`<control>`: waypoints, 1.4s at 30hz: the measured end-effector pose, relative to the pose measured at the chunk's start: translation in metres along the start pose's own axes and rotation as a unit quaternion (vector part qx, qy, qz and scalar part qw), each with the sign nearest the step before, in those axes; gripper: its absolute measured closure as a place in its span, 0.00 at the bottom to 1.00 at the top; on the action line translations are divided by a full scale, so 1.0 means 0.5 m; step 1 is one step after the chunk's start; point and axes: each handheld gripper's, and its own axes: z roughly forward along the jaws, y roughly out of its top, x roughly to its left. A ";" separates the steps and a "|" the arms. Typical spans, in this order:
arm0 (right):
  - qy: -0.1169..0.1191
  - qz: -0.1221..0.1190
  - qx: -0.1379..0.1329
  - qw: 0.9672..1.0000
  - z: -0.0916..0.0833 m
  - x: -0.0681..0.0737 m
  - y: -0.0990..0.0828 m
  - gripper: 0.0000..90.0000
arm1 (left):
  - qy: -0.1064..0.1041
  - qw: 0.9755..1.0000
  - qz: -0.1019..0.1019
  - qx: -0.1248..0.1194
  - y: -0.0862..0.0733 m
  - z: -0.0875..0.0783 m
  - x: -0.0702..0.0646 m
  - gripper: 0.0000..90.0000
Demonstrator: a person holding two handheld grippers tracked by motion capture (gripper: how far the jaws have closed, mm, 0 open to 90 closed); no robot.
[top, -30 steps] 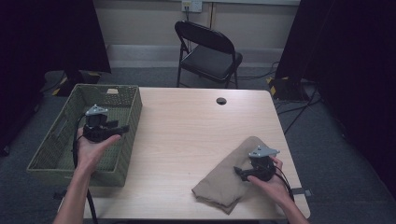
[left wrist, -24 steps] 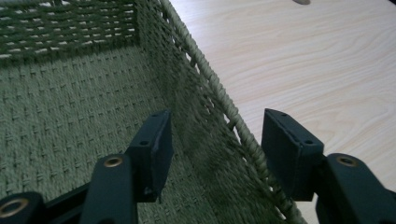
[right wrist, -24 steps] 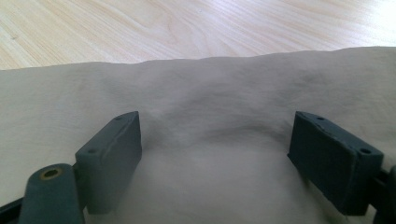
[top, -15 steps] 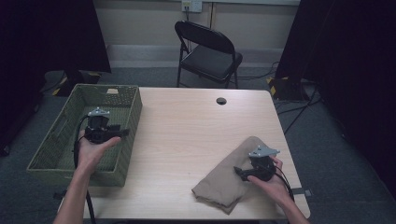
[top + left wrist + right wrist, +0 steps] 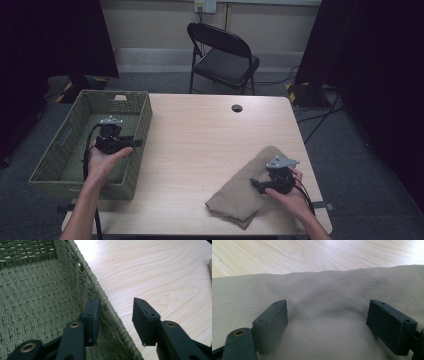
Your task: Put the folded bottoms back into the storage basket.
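A green woven basket point(image 5: 80, 184) stands at the table's left edge. My left gripper point(image 5: 136, 143) hovers at its right wall, pointing toward the table. In the left gripper view the rim point(image 5: 90, 275) runs between the jaws of the left gripper point(image 5: 116, 315), one inside the basket and one over the wood. These jaws have just been closing but a gap still shows, so the gripper is open. A tan cloth point(image 5: 235, 200) lies crumpled at the front right. My right gripper point(image 5: 254, 184) rests low on the cloth point(image 5: 324, 290), and the right gripper point(image 5: 327, 315) is open wide over a soft fold.
The light wood table point(image 5: 200, 135) has a round black cable hole point(image 5: 236, 108) near its far edge. A black folding chair point(image 5: 225, 55) stands behind the table. Dark curtains hang on both sides.
The left hand has shifted a little toward the near side along the basket's right wall. The right hand and the cloth have not moved.
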 end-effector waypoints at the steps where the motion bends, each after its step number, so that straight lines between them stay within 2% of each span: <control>1: 0.000 0.000 0.000 1.000 0.000 0.000 0.000 0.18 | 0.002 1.000 0.001 0.005 0.000 0.004 0.000 0.59; 4: 0.003 0.001 -0.002 1.000 0.002 -0.001 0.000 0.18 | 0.009 1.000 0.011 0.019 -0.002 0.015 -0.007 0.58; 6: 0.003 0.002 -0.002 1.000 0.002 -0.001 0.001 0.18 | 0.014 0.999 0.022 0.025 -0.002 0.015 -0.009 0.60; 9: 0.004 0.003 -0.002 1.000 0.003 -0.001 0.001 0.18 | 0.015 1.000 0.014 0.023 -0.003 0.012 -0.004 0.71; 10: 0.004 0.003 -0.002 1.000 0.003 -0.001 0.001 0.18 | 0.010 1.000 0.008 0.021 -0.004 0.012 -0.001 0.71; 21: -0.001 0.000 -0.002 1.000 0.003 0.001 0.000 0.18 | 0.017 0.999 0.011 0.026 -0.002 0.013 -0.006 0.74; 26: 0.000 -0.001 -0.001 1.000 0.003 0.001 0.001 0.18 | 0.008 1.000 0.010 0.027 -0.002 0.014 -0.008 0.74; 32: 0.000 0.000 -0.001 1.000 0.004 0.001 0.001 0.18 | -0.005 0.999 0.021 0.033 0.000 0.018 -0.020 0.74; 38: -0.001 0.000 -0.002 1.000 0.004 0.001 0.001 0.18 | -0.004 0.999 0.022 0.035 0.002 0.022 -0.029 0.74; 42: -0.002 0.000 -0.001 1.000 0.004 0.002 0.001 0.18 | -0.012 0.998 0.039 0.038 0.004 0.029 -0.047 0.74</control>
